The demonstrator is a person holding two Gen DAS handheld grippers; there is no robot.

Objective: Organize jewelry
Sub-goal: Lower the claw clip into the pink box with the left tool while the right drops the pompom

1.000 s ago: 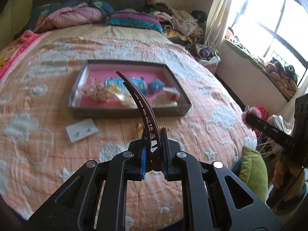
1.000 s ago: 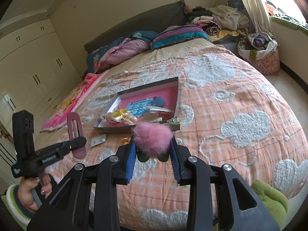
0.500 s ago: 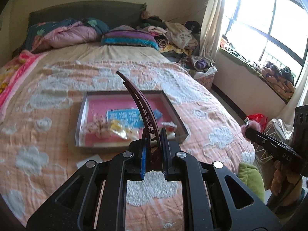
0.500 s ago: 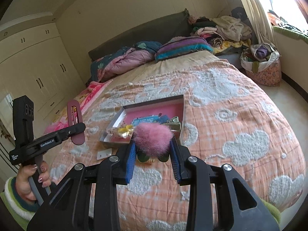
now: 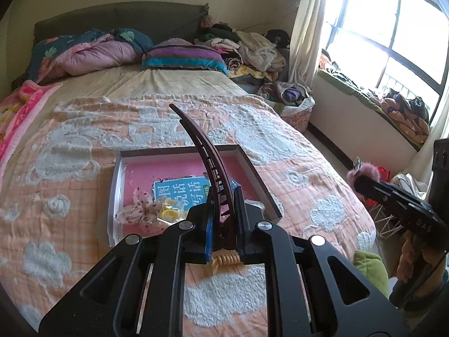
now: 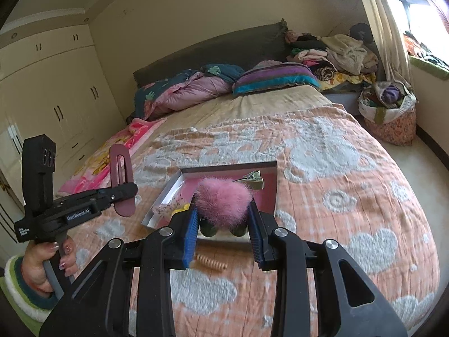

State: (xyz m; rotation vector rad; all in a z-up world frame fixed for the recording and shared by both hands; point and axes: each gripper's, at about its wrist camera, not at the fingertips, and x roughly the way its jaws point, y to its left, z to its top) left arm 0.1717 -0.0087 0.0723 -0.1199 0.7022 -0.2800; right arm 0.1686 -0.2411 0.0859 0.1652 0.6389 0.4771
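My left gripper (image 5: 223,219) is shut on a dark maroon curved hair clip (image 5: 206,157) that sticks up and forward; it also shows in the right wrist view (image 6: 121,179). My right gripper (image 6: 223,221) is shut on a pink fluffy pom-pom clip (image 6: 223,205) with a metal clip end (image 6: 251,179); it shows at the right in the left wrist view (image 5: 363,171). A shallow tray with a pink floor (image 5: 179,165) lies on the bed beyond both grippers, holding a blue card (image 5: 182,191), a lace bow (image 5: 140,213) and yellow pieces (image 5: 171,210). Both grippers are held above the bed.
A tan spiral hair tie (image 6: 212,262) lies on the orange quilt (image 5: 70,168) just before the tray. Pillows and a folded duvet (image 5: 92,53) sit at the headboard. A basket of clothes (image 6: 390,112) stands on the floor at the right, under the window.
Both grippers have risen and pulled back from the bed with their clips still held. The tray looks smaller and lower in both views.
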